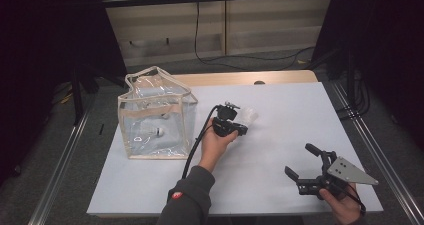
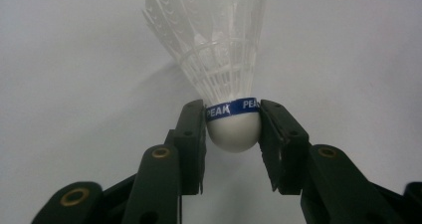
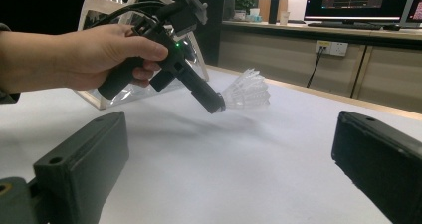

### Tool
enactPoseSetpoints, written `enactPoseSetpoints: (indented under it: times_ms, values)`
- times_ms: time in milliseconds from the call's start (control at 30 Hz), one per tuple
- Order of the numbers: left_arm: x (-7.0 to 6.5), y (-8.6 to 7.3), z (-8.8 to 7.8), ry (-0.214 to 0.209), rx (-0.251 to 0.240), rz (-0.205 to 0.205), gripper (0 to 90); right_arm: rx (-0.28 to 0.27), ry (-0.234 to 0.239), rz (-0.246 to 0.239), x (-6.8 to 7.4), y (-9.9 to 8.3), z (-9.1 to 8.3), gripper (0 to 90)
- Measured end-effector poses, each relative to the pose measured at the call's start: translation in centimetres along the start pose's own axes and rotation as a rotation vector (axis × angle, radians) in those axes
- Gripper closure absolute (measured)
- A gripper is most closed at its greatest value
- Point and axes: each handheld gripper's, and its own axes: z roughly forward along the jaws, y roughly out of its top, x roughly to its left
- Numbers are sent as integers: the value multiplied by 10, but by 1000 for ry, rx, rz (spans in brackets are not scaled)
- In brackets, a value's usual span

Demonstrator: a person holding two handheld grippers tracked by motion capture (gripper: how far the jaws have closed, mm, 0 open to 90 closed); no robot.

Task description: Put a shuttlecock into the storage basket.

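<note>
- Clear bag [image 1: 156,116] standing at table's [image 1: 280,110] left, well apart from grippers.
- Left gripper [image 2: 233,127] clamped on shuttlecock's [image 2: 219,50] white cork, feathers pointing away, just above mid-table.
- Right gripper [image 1: 304,161] near front right edge, jaws spread wide, nothing between.

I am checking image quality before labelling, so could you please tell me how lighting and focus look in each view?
High view: dark surroundings, bright white table. Left gripper view: white plastic shuttlecock with a blue band sharp, its skirt top overexposed, soft shadow to its left. Right gripper view: near black jaws blurred, clear plastic bag glaring.
</note>
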Motion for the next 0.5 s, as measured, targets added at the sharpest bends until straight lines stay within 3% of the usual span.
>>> enactPoseSetpoints:
  times_ms: [233, 500]
  values:
    - [1, 2, -7, -11, 10, -1, 642, -1, -1, 1, 0, 0, 0, 12]
    - [0, 6, -16, -28, 34, 26, 642, -1, 0, 0, 0, 0, 1, 12]
